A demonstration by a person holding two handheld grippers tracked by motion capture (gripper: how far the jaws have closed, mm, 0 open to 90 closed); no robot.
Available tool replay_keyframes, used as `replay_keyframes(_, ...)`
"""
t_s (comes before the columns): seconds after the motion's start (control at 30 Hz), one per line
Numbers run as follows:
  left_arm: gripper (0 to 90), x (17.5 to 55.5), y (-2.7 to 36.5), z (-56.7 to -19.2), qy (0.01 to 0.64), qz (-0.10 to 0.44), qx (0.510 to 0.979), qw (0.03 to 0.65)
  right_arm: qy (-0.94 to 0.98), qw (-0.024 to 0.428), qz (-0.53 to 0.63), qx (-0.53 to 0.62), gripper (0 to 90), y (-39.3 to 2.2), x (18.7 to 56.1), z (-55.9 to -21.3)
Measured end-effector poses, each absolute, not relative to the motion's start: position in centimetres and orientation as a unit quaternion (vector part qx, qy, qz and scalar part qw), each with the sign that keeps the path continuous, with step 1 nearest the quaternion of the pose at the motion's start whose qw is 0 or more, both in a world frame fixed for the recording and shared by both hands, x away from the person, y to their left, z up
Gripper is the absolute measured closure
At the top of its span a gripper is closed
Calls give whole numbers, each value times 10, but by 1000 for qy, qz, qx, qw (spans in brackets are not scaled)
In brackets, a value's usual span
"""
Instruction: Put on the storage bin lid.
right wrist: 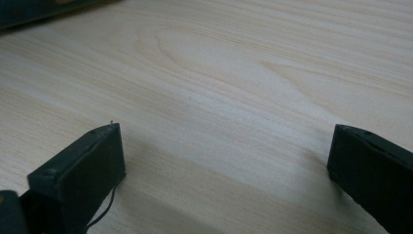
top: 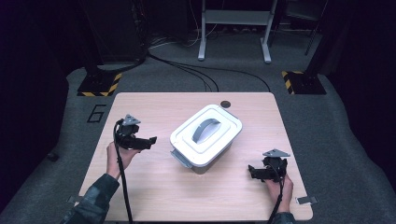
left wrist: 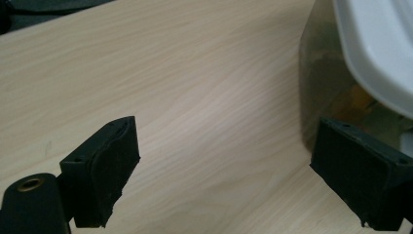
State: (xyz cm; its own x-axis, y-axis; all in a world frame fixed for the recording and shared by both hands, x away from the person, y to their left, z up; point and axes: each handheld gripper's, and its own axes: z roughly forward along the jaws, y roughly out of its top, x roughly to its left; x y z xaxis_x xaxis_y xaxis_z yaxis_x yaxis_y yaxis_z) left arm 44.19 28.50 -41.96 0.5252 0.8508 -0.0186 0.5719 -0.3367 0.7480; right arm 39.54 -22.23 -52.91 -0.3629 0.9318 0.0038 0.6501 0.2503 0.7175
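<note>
A clear plastic box with a white lid and grey handle (top: 206, 134) sits askew in the middle of the wooden table (top: 140, 105). My left gripper (top: 150, 141) is held just left of the box, open, jaws pointing at it. In the left gripper view the box's clear side (left wrist: 331, 92) and white lid edge (left wrist: 380, 44) rise beyond the open gripper (left wrist: 243, 180), nothing between the jaws. My right gripper (top: 252, 172) hovers near the front right of the table, open, pointing left. In the right gripper view the gripper (right wrist: 224, 170) has bare wood between its jaws.
A grey latch (top: 180, 158) sticks out at the box's near-left end. A small dark disc (top: 225, 104) lies at the table's far edge. Black cables (top: 196, 70) and yellow-black striped stand bases (top: 99, 86) are on the floor behind.
</note>
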Motion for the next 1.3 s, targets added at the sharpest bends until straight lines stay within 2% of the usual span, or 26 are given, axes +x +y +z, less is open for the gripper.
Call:
replay_keyframes(0.57,101,422,313,-490,487,187,790,323,760,218,323,521,0,-222,395,-529)
replay_keyframes(0.97,107,403,322,-523,488,229,787,300,760,219,323,521,0,-222,395,-529)
replay_keyframes(1.17,94,398,331,-530,504,219,764,338,760,218,323,521,0,-222,395,-529)
replay_keyframes(1.3,90,398,331,-530,505,219,765,336,759,219,322,521,0,-222,395,-529)
